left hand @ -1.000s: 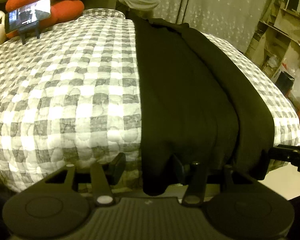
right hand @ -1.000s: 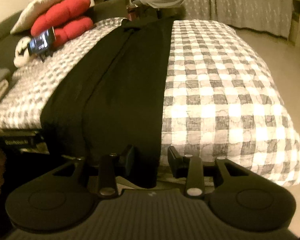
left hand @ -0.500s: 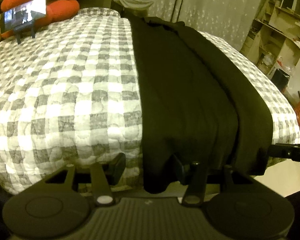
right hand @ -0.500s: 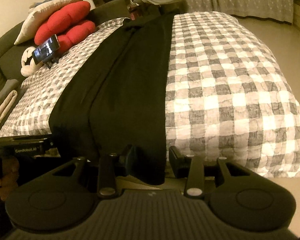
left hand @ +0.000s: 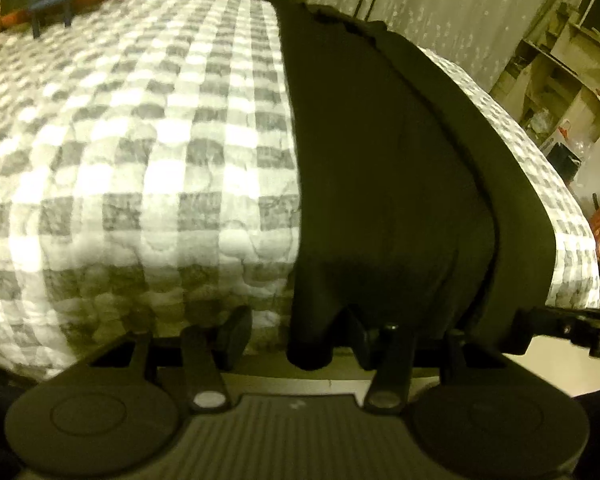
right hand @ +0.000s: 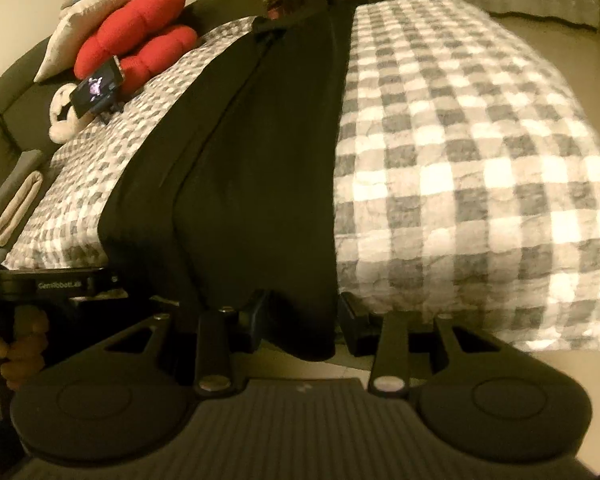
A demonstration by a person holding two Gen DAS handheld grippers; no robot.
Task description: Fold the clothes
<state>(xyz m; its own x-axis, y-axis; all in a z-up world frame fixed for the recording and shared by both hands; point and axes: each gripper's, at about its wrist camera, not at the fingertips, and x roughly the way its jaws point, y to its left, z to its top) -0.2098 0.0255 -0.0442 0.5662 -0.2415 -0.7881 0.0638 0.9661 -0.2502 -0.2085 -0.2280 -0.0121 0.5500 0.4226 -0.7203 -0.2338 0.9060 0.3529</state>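
Garment: long black cloth garment lies lengthwise along the middle of the grey-and-white checked quilted bed, its near end hanging over the bed's near edge. Left gripper: jaws spread, the garment's hanging left corner between them; pad contact unclear in the dim view. Right gripper: jaws spread, the right corner hanging between them. Red plush cushion and propped phone with lit screen sit near the far left corner. No containers in view.

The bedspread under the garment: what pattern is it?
Grey-and-white check, quilted bedspread; clearest in the right wrist view.
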